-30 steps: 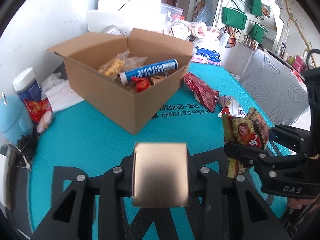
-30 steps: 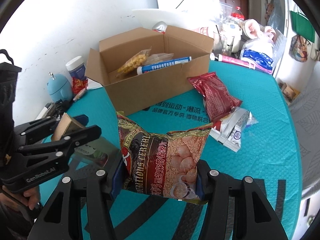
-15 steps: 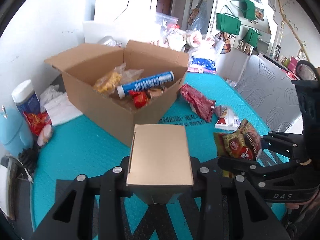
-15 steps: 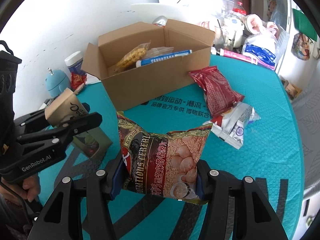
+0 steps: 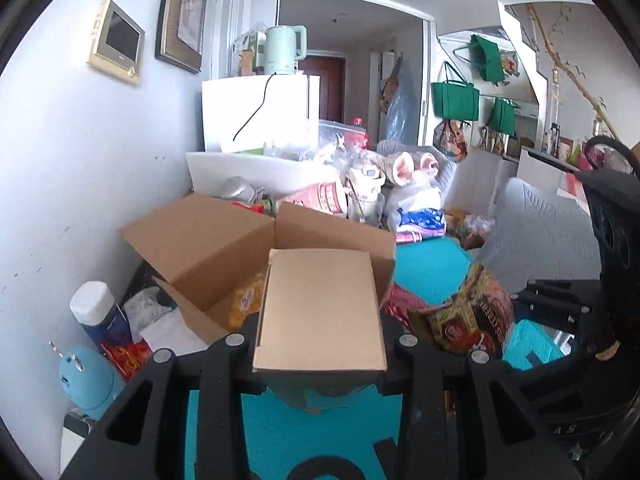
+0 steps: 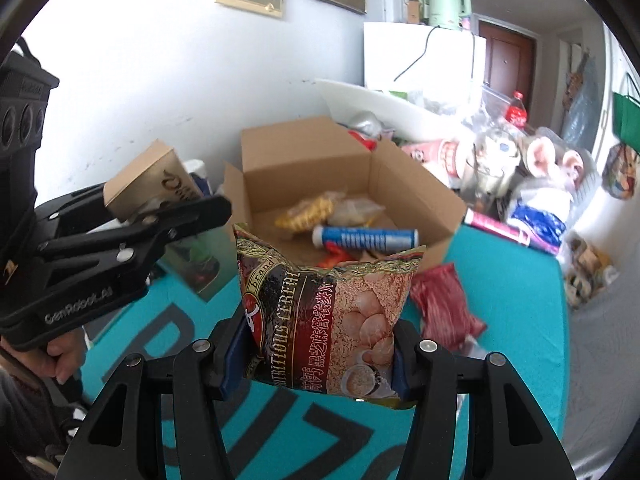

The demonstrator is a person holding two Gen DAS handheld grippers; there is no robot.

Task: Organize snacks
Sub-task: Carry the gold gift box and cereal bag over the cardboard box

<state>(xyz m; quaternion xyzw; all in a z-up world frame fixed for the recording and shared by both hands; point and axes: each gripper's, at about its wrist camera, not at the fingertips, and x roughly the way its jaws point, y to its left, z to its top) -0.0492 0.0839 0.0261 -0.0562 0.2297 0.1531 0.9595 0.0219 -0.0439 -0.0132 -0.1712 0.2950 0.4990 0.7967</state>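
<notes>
My left gripper [image 5: 320, 360] is shut on a tan carton [image 5: 320, 312] and holds it raised, just before the open cardboard box [image 5: 208, 248]. The carton also shows in the right wrist view [image 6: 148, 180], left of the box [image 6: 312, 160]. My right gripper [image 6: 320, 356] is shut on a cereal bag [image 6: 328, 316], held up in front of the box; the bag shows in the left wrist view [image 5: 468, 320] too. Inside the box lie a blue tube [image 6: 364, 238], a yellow snack bag [image 6: 312, 212] and a red packet.
A red snack bag [image 6: 444, 308] lies on the teal table [image 6: 512, 280] right of the box. A white-capped jar [image 5: 100, 316] and a blue dispenser [image 5: 84, 380] stand at the left by the wall. Clutter, plush toys and a white cabinet [image 5: 260, 112] crowd behind the box.
Both grippers have risen and moved toward the box with their loads; the views now tilt up and the box sits closer.
</notes>
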